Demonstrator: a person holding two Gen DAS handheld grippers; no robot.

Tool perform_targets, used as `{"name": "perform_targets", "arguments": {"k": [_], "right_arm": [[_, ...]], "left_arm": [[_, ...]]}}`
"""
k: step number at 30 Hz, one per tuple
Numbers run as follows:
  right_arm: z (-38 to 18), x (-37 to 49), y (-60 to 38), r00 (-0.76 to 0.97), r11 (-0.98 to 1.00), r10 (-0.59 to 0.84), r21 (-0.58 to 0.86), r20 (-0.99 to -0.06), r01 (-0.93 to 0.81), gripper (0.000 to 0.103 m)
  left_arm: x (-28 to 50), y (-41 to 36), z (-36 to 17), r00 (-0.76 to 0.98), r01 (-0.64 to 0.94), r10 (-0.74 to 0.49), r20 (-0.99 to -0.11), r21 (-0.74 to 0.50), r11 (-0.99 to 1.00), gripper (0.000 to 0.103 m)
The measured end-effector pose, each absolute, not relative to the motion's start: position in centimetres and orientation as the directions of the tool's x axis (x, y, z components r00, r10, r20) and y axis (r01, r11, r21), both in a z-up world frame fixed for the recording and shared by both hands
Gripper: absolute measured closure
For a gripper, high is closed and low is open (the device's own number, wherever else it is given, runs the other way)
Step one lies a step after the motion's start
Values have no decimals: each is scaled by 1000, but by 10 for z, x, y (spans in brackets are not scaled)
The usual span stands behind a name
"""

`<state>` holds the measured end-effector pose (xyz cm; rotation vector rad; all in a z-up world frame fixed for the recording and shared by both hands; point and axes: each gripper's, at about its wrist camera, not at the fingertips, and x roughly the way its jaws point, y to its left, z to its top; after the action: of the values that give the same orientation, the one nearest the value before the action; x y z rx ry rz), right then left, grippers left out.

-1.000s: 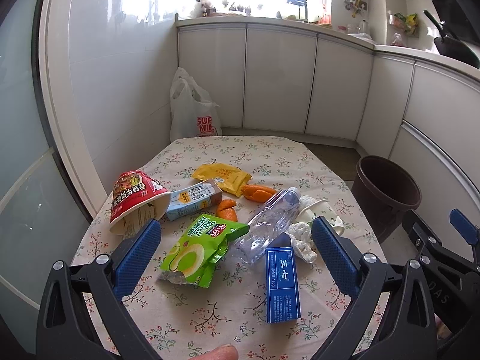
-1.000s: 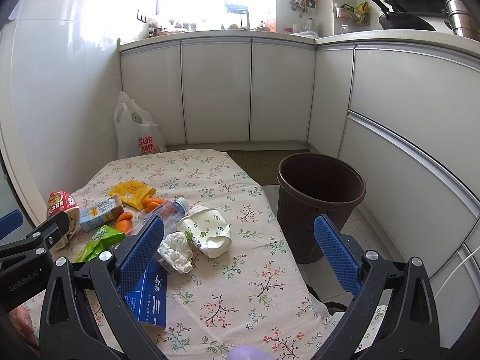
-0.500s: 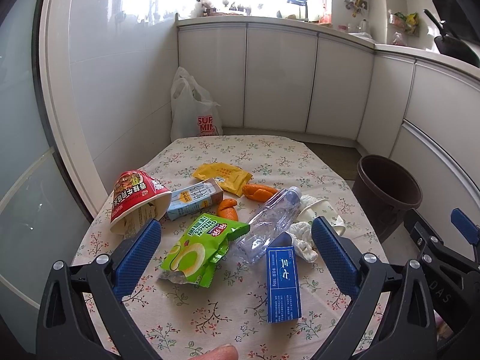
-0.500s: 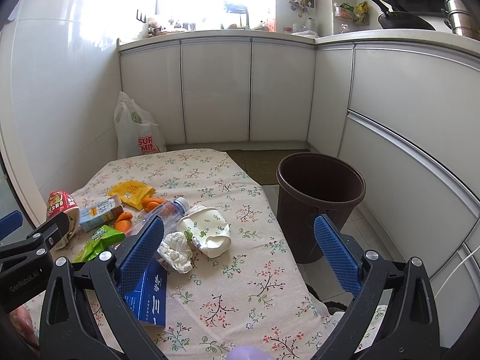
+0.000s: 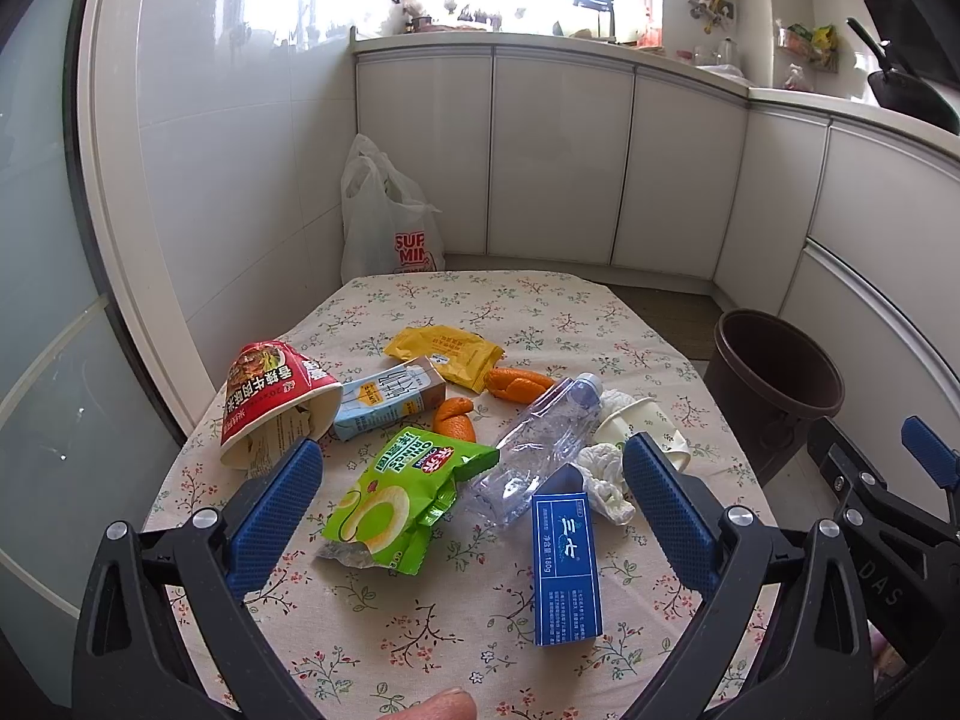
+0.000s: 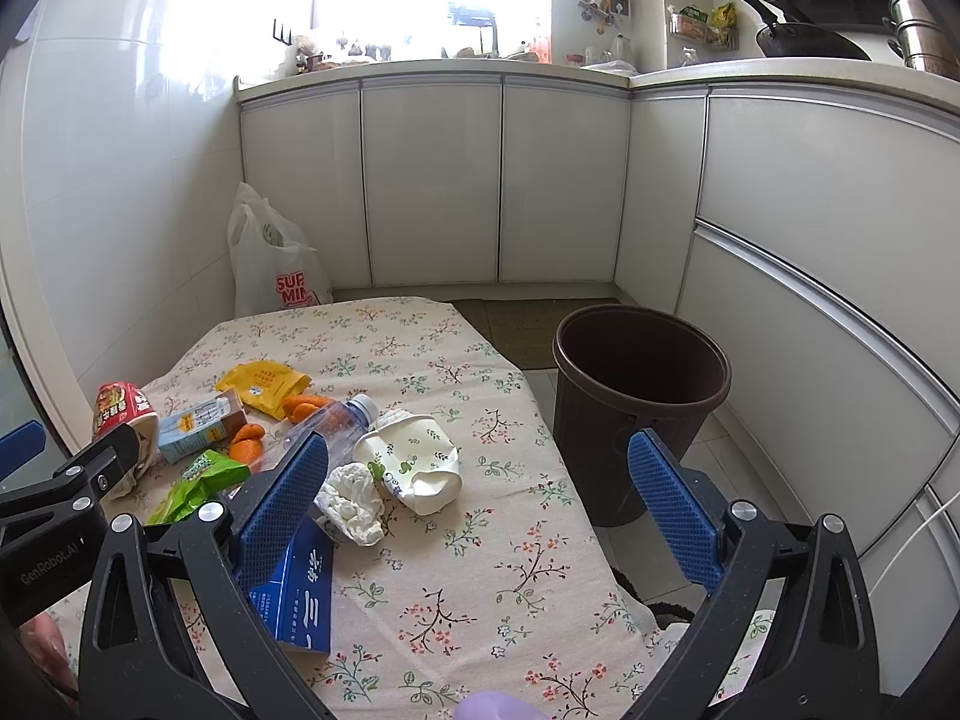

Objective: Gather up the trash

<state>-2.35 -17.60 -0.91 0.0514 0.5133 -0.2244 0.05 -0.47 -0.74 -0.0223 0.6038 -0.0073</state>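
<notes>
Trash lies on a floral-cloth table (image 5: 480,300): a red noodle cup (image 5: 270,396) on its side, a milk carton (image 5: 390,396), a yellow wrapper (image 5: 444,351), orange peels (image 5: 516,384), a green snack bag (image 5: 402,492), a clear plastic bottle (image 5: 534,438), a crumpled tissue (image 6: 351,495), a white paper cup (image 6: 414,459) and a blue box (image 5: 564,564). A brown bin (image 6: 639,402) stands on the floor right of the table. My left gripper (image 5: 468,510) is open and empty above the near trash. My right gripper (image 6: 480,504) is open and empty, over the table's right edge.
A white plastic bag (image 5: 387,222) stands on the floor beyond the table's far left corner. White cabinets (image 6: 432,180) run along the back and right walls. A glass door (image 5: 42,300) is at the left. A mat (image 6: 528,330) lies on the floor behind the bin.
</notes>
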Motion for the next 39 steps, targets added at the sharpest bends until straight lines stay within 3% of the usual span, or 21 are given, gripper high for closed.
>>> {"name": "perform_targets", "arguments": {"k": [39], "right_arm": [[-11,-23,-179,846,974,-198,-5,-496,225,7]], "left_arm": [[2,-8,-7,818,1,-11,-575,-18,1000,6]]}}
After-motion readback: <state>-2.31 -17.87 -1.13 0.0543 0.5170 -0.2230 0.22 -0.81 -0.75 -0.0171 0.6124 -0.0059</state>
